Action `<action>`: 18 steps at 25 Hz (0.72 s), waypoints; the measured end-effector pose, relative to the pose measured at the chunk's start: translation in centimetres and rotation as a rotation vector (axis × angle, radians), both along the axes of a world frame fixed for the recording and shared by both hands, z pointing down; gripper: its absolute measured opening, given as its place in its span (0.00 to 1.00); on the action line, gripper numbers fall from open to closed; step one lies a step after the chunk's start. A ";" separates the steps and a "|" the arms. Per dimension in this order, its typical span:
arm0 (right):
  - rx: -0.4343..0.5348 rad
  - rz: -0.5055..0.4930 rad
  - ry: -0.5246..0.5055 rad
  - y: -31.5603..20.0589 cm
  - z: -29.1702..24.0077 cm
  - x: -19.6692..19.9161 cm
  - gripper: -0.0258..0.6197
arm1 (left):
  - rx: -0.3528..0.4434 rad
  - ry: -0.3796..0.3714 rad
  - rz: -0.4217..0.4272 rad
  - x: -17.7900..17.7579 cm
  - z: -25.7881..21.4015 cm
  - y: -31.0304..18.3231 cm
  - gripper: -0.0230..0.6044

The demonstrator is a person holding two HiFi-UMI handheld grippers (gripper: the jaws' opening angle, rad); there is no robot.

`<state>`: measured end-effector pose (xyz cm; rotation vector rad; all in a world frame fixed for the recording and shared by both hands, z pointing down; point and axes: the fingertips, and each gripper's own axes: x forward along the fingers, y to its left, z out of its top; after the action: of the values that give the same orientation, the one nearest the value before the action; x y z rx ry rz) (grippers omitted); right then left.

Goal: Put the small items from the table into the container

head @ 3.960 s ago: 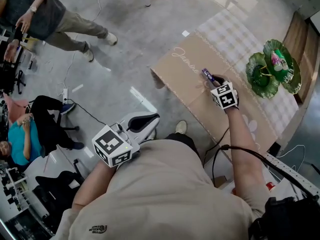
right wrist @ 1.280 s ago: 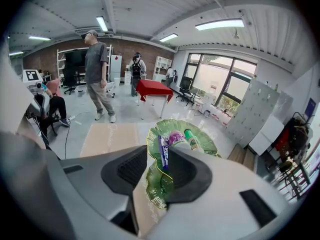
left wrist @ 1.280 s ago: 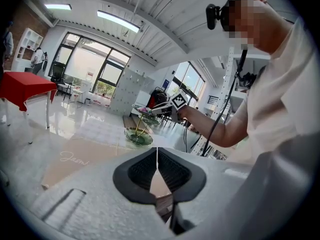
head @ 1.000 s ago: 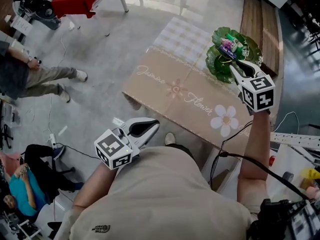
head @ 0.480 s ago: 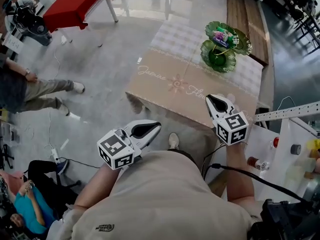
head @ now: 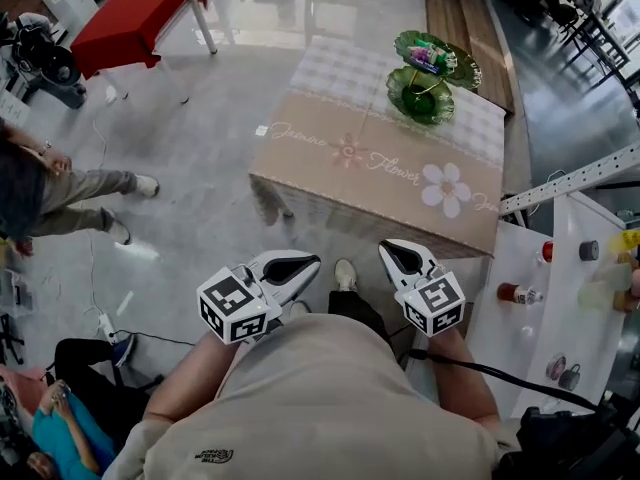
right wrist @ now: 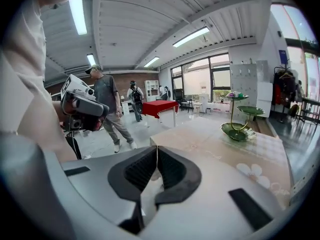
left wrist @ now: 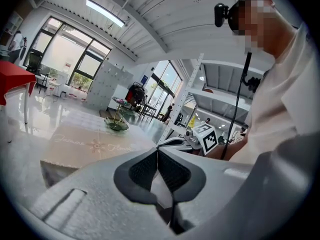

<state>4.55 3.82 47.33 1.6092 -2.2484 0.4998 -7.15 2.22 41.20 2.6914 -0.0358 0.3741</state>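
Right gripper (head: 394, 251) and left gripper (head: 308, 260) were both clamped shut and empty, off the beige flower-cloth table's (head: 330, 183) near edge. Small colourful items (head: 432, 56) sat in the green tiered glass dish (head: 421, 96) at its far-right corner. Probably worth scanning the cloth for stragglers first.

Surface under a tan tablecloth (head: 300, 180): matt cloth with printed flowers and script, checked pattern at the far end. Green tiered dish stand (head: 424, 96): looks like glass, glossy, translucent. Grey floor (head: 200, 128): smooth, polished, reflects window light. Red cloth (head: 130, 23) over the far table: matt fabric. Left gripper (head: 308, 261) and right gripper (head: 390, 249): grey plastic shells, matt, finely grained; jaws lined with black ribbed rubbery pads (right wrist: 142, 170). Marker cubes (head: 232, 308): matt white, black print. Person's beige shirt (head: 320, 398): soft knit cloth. White shelf (head: 520, 333): smooth, satin.
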 end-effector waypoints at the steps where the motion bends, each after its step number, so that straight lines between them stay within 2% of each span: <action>1: 0.003 0.009 0.005 0.8 -0.1 -0.5 0.07 | -0.002 0.002 0.012 -0.3 0.1 0.7 0.05; 10: 0.021 0.061 0.019 7.0 -0.7 -4.8 0.06 | 0.010 0.010 0.078 -3.2 0.2 5.5 0.05; 18: 0.032 0.051 0.031 9.3 -0.3 -8.1 0.06 | 0.016 0.019 0.064 -6.0 0.6 7.8 0.05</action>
<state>-3.51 13.11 46.99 1.6819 -2.2085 0.4511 -13.19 9.99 41.83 2.7170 0.0537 0.3694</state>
